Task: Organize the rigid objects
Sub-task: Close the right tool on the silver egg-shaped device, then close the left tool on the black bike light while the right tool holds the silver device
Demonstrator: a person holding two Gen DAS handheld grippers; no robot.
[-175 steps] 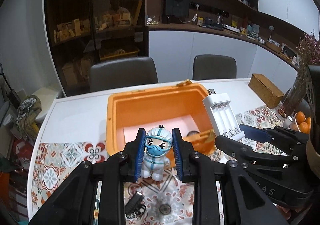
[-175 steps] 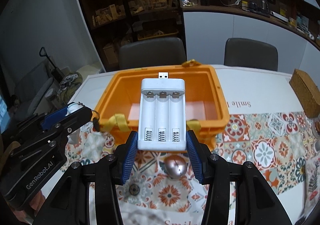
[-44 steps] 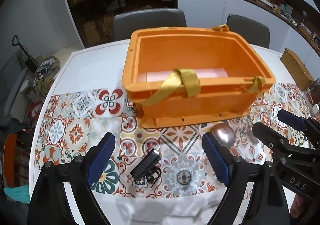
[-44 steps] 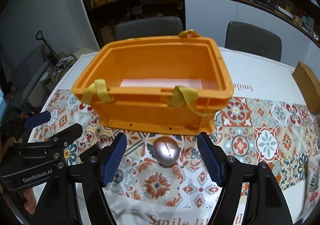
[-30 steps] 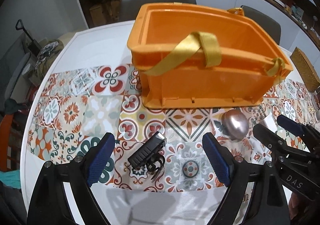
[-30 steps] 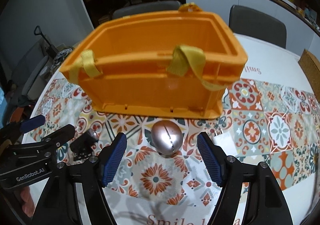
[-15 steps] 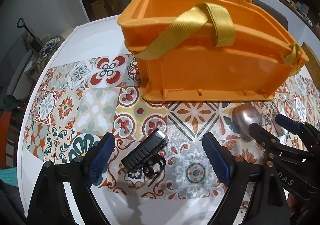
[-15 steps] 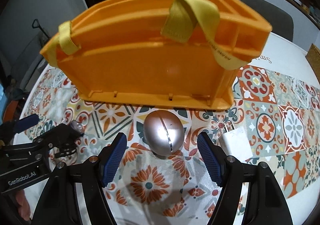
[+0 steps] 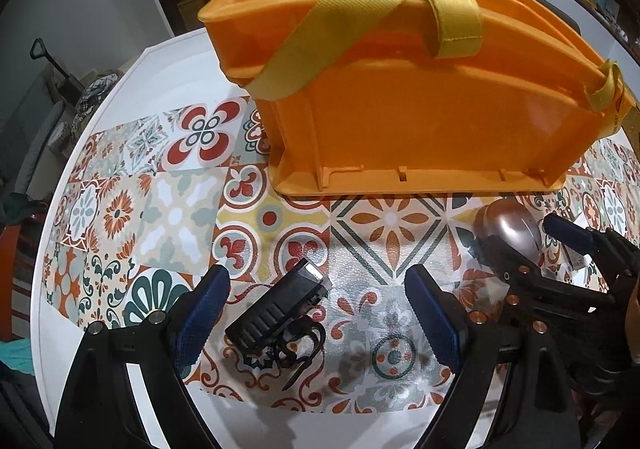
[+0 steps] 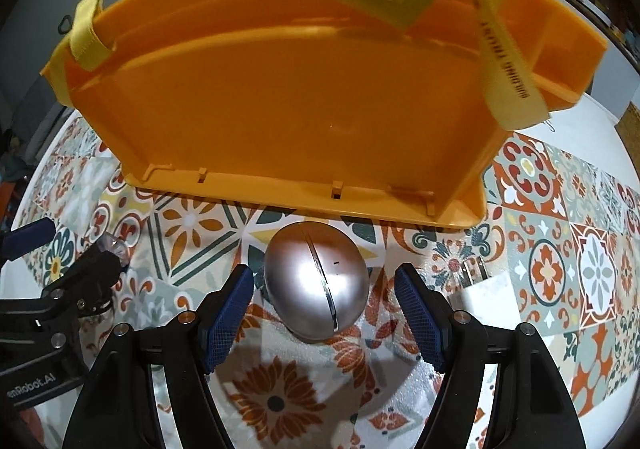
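Lowering both wide-open, empty hand-held grippers: left hand-held gripper (image 9: 316,299) now straddles the black light (image 9: 280,307), right hand-held gripper (image 10: 324,299) the silver egg (image 10: 316,283); next picks lined up.

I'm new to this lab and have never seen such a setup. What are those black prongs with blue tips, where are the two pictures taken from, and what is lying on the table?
The prongs are two hand-held grippers; a person holds one in each hand. Each carries a fisheye camera looking along its fingers.

In the left view, the left gripper is open around a black bike light, holding nothing.

In the right view, the right gripper is open on either side of a silver egg-shaped object, also holding nothing.

Both things lie on a patterned tablecloth, in front of an orange crate with yellow straps.
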